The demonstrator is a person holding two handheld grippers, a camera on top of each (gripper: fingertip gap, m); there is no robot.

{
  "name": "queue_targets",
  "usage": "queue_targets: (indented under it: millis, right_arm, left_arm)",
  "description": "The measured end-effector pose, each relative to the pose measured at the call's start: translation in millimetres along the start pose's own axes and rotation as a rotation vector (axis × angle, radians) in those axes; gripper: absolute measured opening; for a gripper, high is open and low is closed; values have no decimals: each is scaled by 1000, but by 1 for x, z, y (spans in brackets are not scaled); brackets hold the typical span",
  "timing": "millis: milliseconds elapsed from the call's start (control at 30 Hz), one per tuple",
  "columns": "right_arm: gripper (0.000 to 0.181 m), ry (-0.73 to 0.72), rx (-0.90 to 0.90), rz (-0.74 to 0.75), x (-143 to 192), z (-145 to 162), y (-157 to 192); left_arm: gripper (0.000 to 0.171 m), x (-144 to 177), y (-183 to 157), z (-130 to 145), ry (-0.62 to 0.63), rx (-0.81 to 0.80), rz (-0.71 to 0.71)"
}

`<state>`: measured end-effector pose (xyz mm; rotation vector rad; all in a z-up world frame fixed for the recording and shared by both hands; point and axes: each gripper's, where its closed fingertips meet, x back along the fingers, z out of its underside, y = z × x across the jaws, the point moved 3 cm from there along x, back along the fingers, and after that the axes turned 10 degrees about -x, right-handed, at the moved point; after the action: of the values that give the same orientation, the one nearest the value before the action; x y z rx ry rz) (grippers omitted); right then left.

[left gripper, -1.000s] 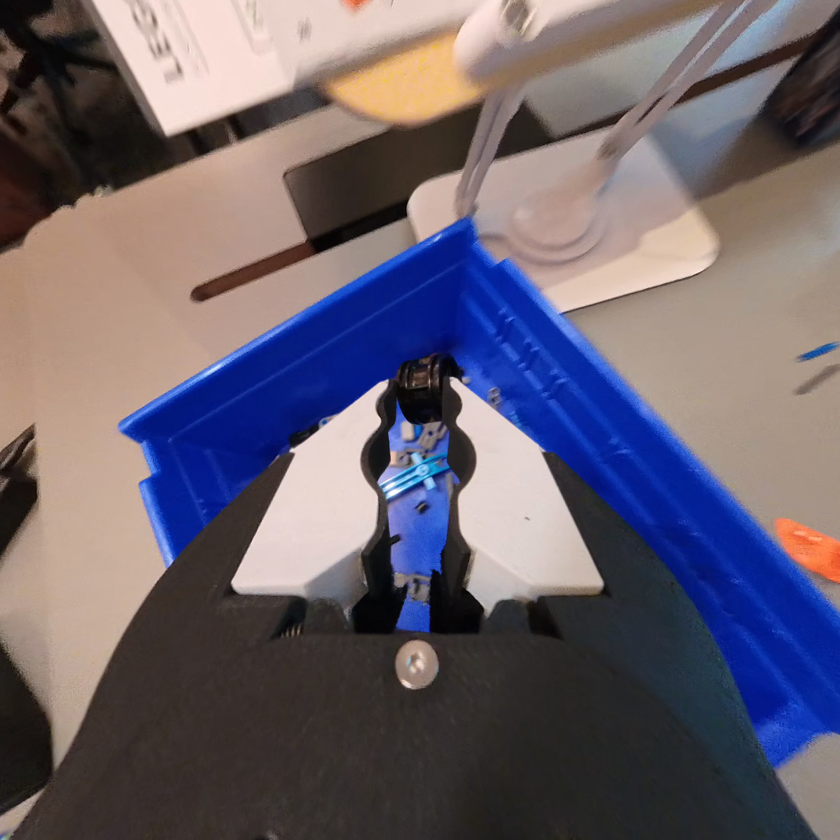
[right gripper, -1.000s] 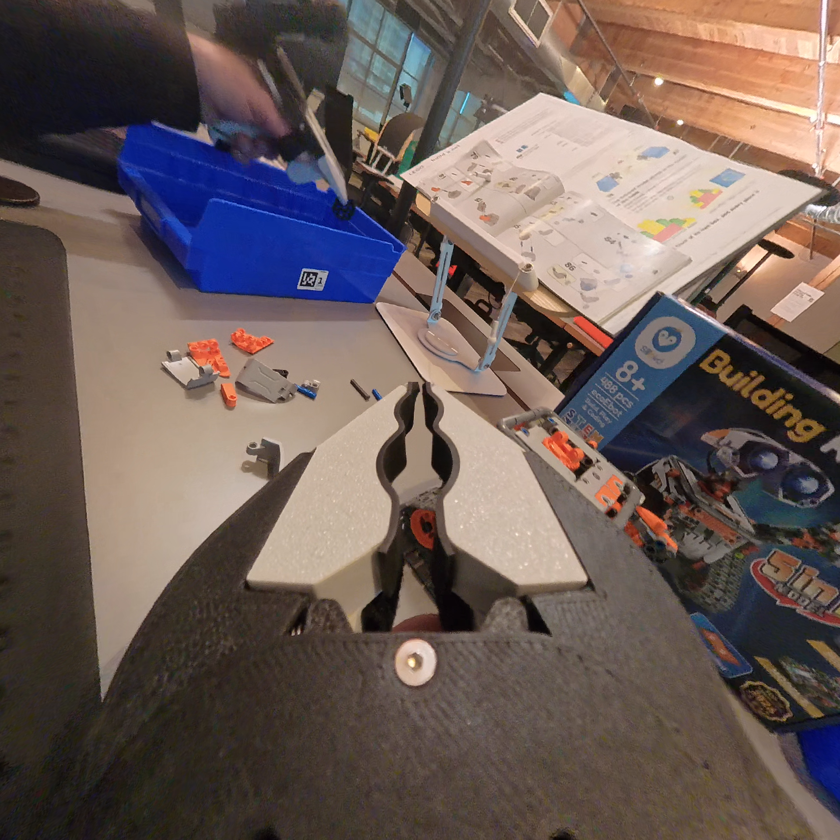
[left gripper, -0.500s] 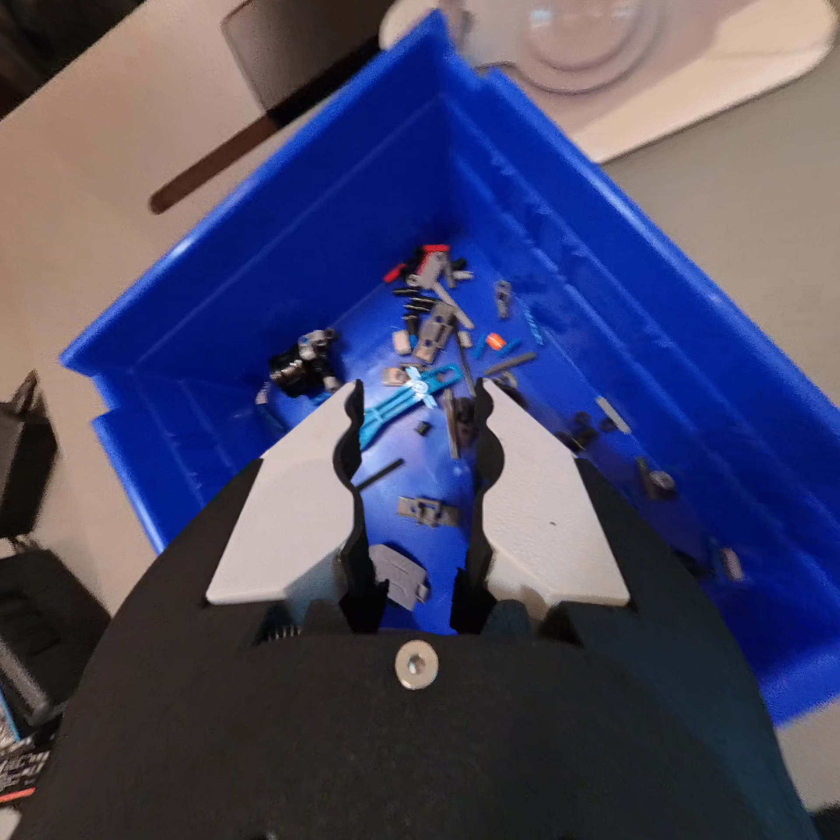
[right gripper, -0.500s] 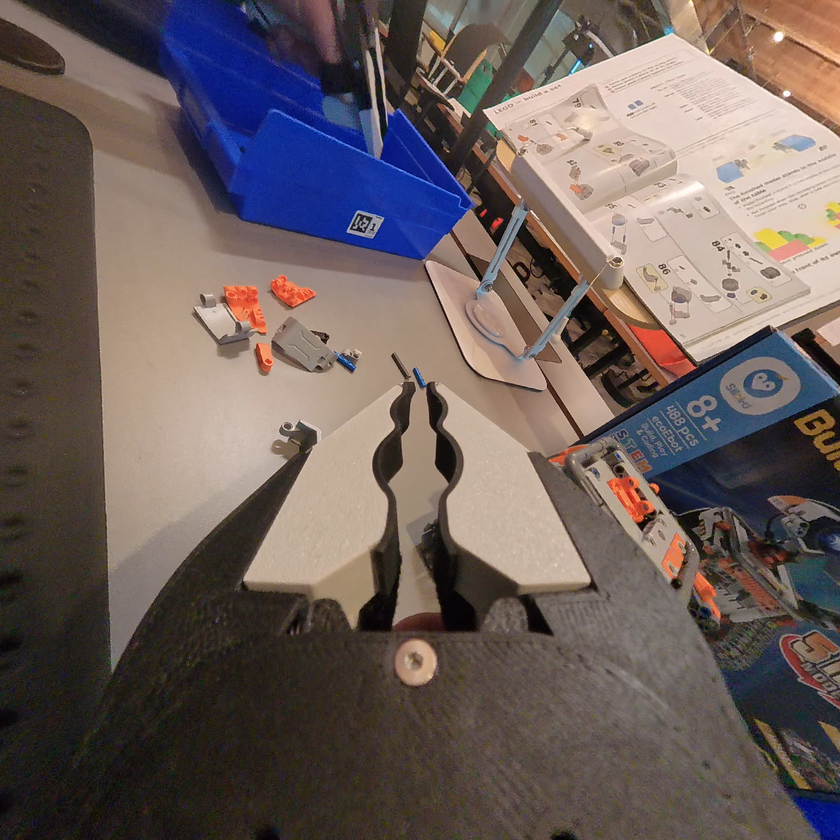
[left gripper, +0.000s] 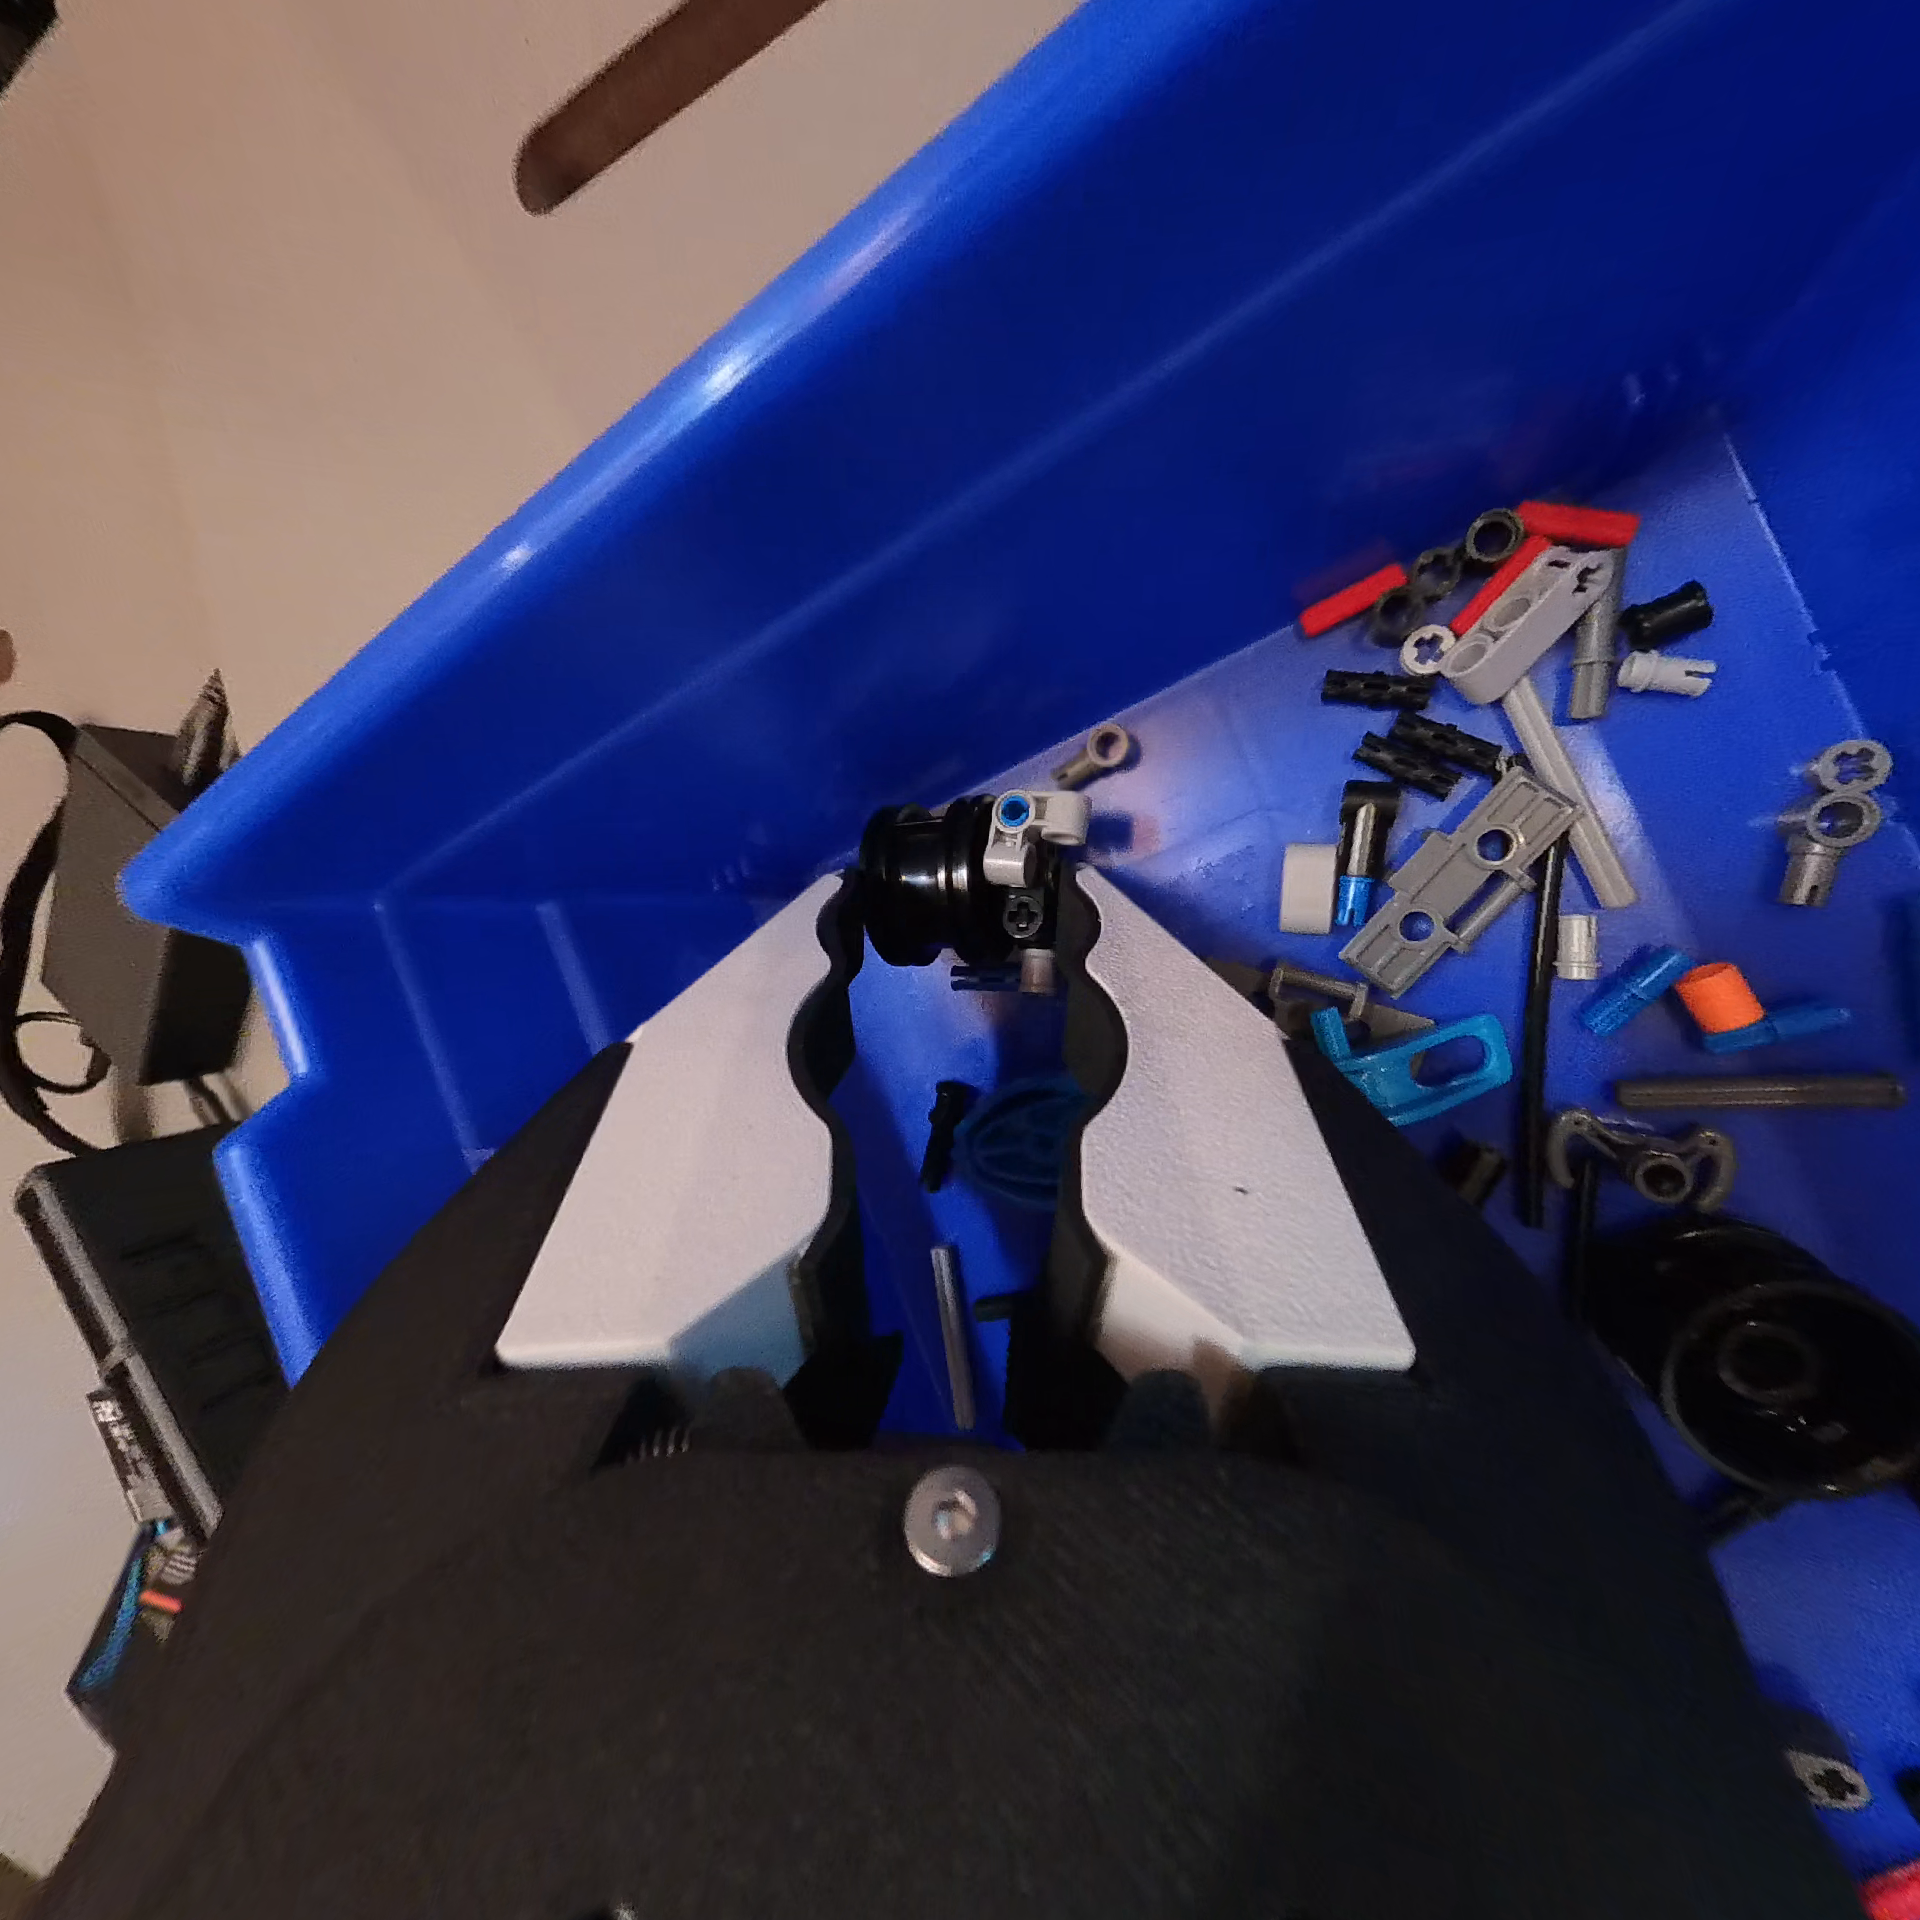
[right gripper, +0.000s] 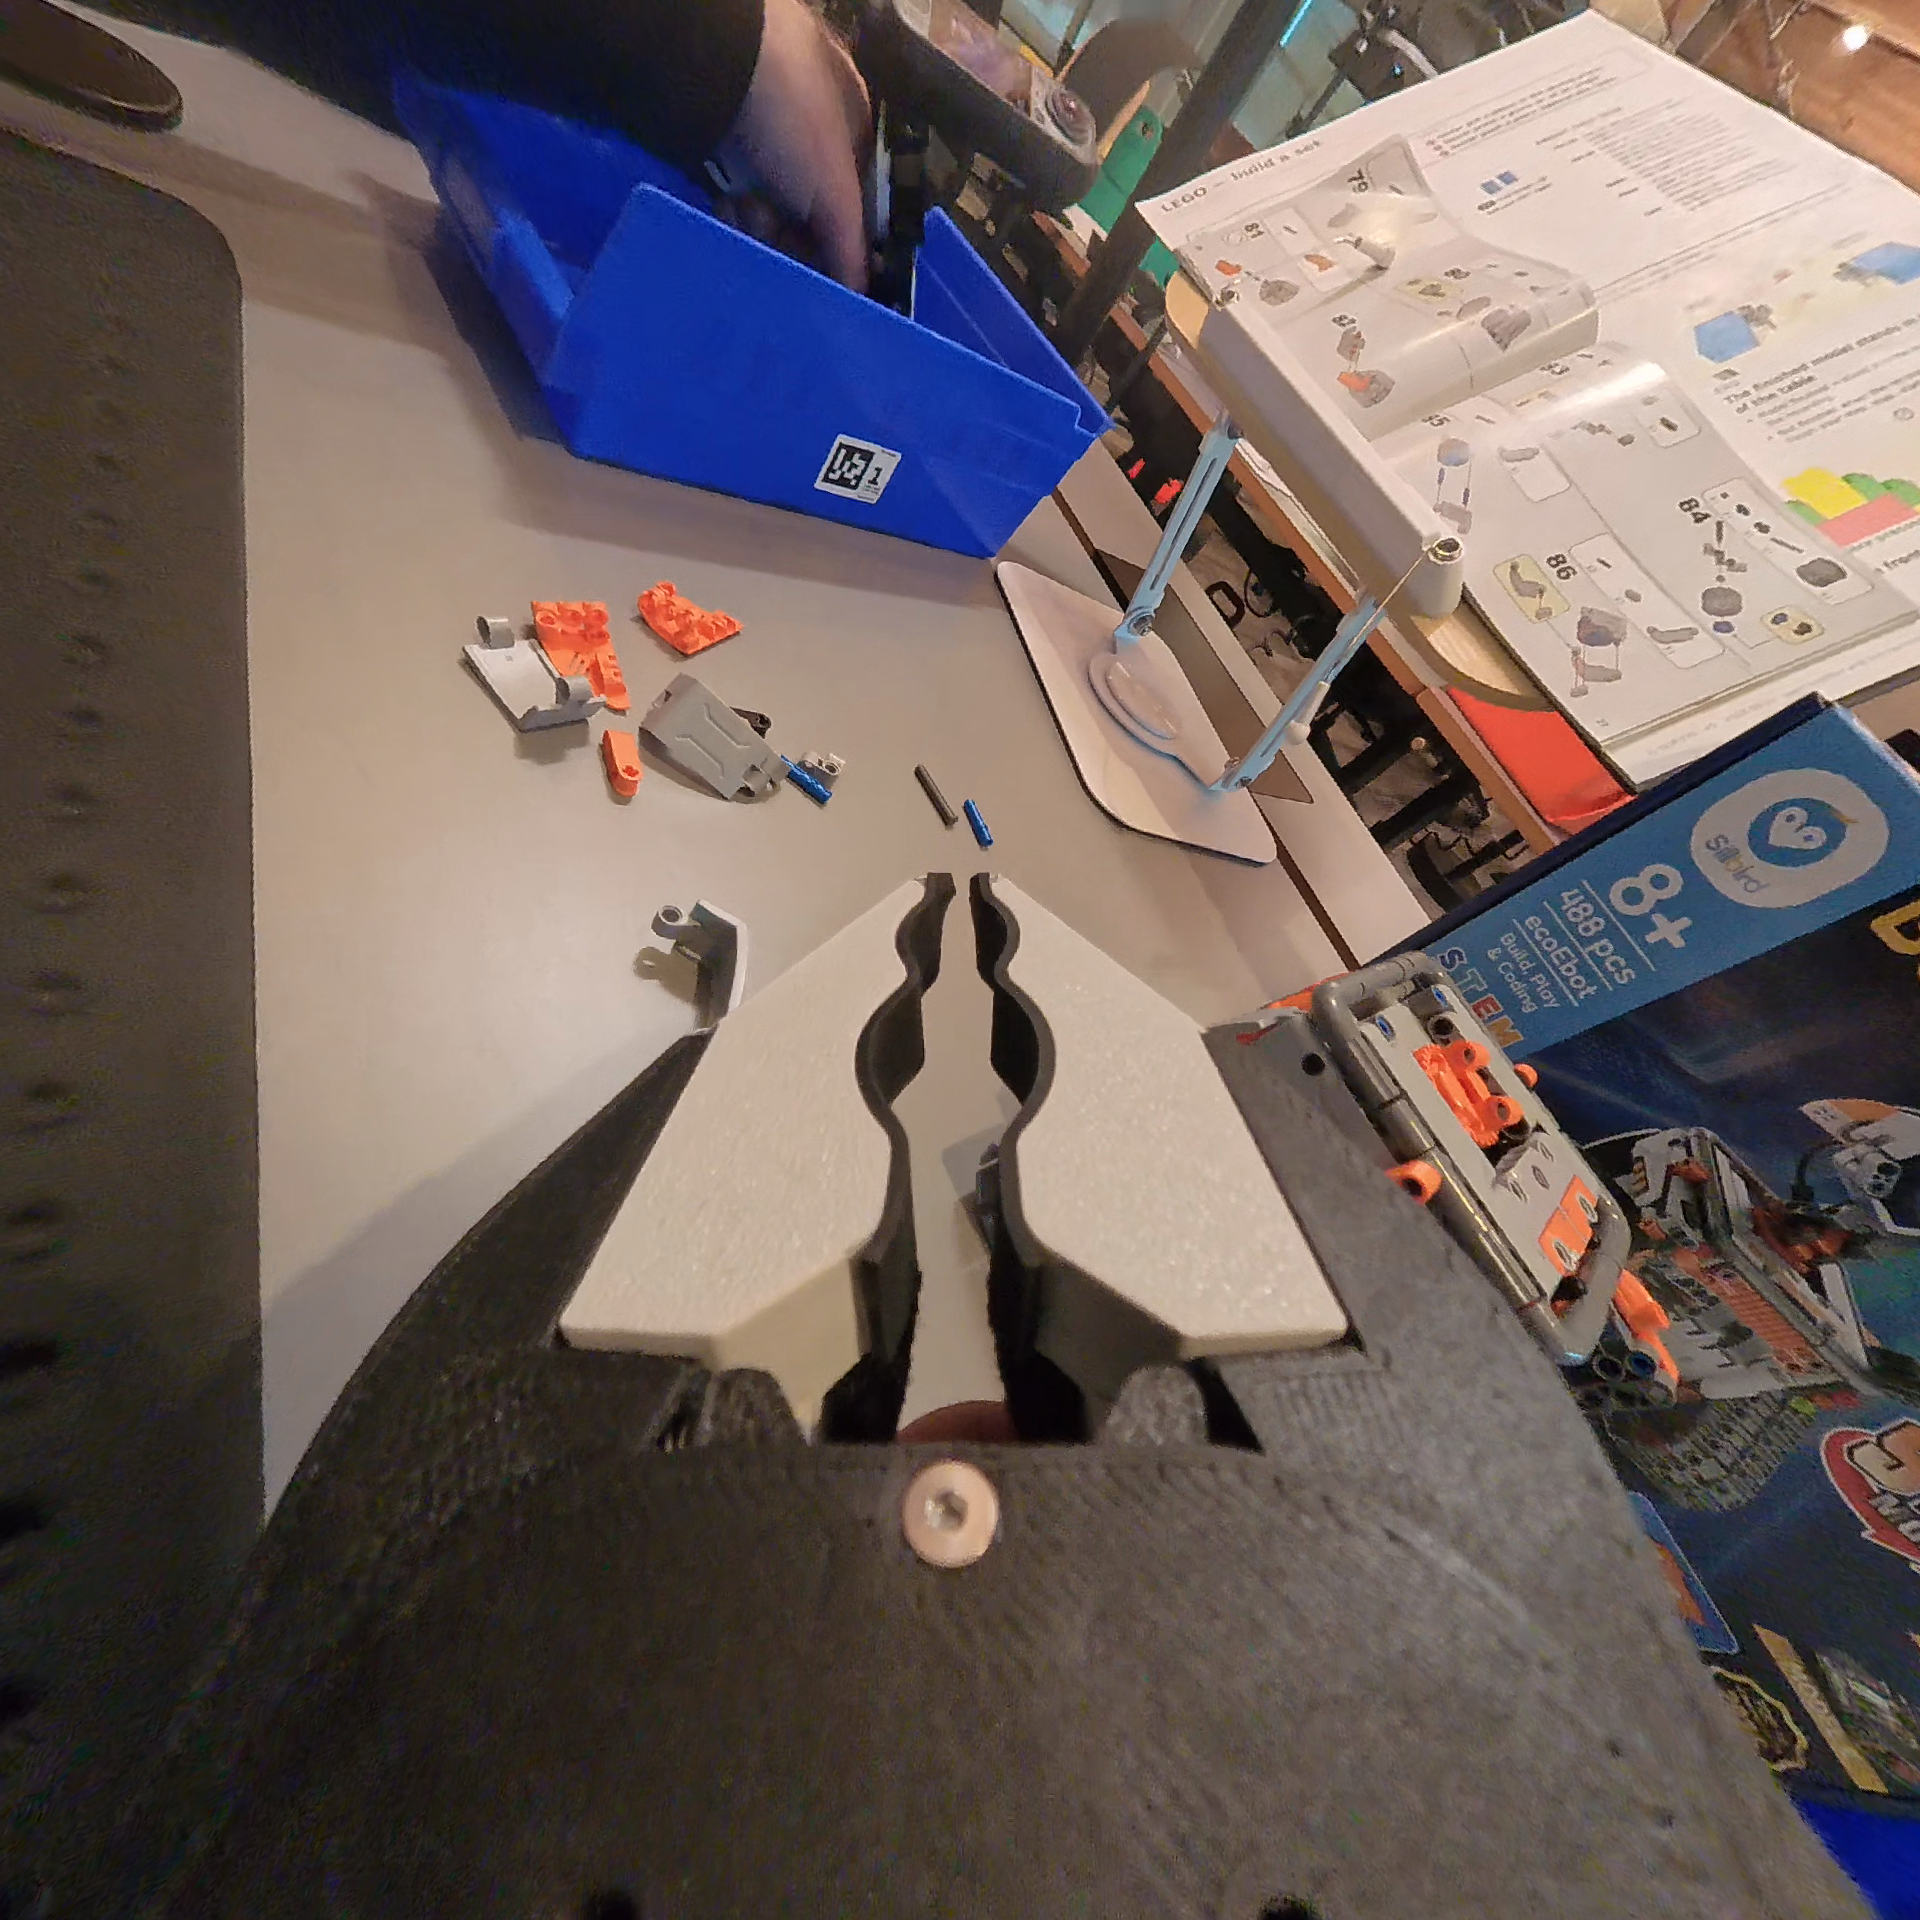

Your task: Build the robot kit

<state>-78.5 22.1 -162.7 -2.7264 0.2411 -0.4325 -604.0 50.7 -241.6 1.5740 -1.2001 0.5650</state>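
My left gripper (left gripper: pixel 961 904) is down inside the blue bin (left gripper: pixel 935 436), near its left wall. Its fingertips (left gripper: pixel 1086 914) press on both sides of a small black wheel piece (left gripper: pixel 935 883) with a grey connector on it. Several small loose building parts (left gripper: pixel 1475 873) and a larger black wheel (left gripper: pixel 1756 1361) lie on the bin floor to the right. My right gripper (right gripper: pixel 961 883) is shut and empty above the grey table. In the right wrist view, a person's hand (right gripper: pixel 821 197) holds the left gripper in the bin (right gripper: pixel 779 416).
Orange and grey loose parts (right gripper: pixel 623 675) and two small pins (right gripper: pixel 956 805) lie on the table ahead of the right gripper. A partly built grey-and-orange model (right gripper: pixel 1475 1143) rests by a blue toy box (right gripper: pixel 1714 935). An instruction booklet (right gripper: pixel 1558 364) sits on a white stand (right gripper: pixel 1143 717). There is about 50 centimeters between the tips of the two grippers.
The left gripper opened, dropped deeper into the bin and closed around the black wheel piece by the wall. The right gripper stayed shut and shifted its view slightly.
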Motion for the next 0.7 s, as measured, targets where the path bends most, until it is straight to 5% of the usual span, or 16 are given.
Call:
queue_targets:
  millis: [167, 333, 433, 700]
  right_arm:
    - [3, 9, -8, -5, -2, 4, -1]
    - [9, -18, -46, 0, -7, -6, -4]
    - [21, -39, -74, -17, -15, -21, -3]
    - [37, -156, -54, -73, -39, -95, -5]
  left_arm:
    - [35, 32, 7, -13, -168, 22, -54]
    - [34, 120, -5, -43, -584, 12, -61]
    - [34, 187, -44, -65, -905, -157, -60]
    - [34, 300, -178, -98, -1421, -536, -59]
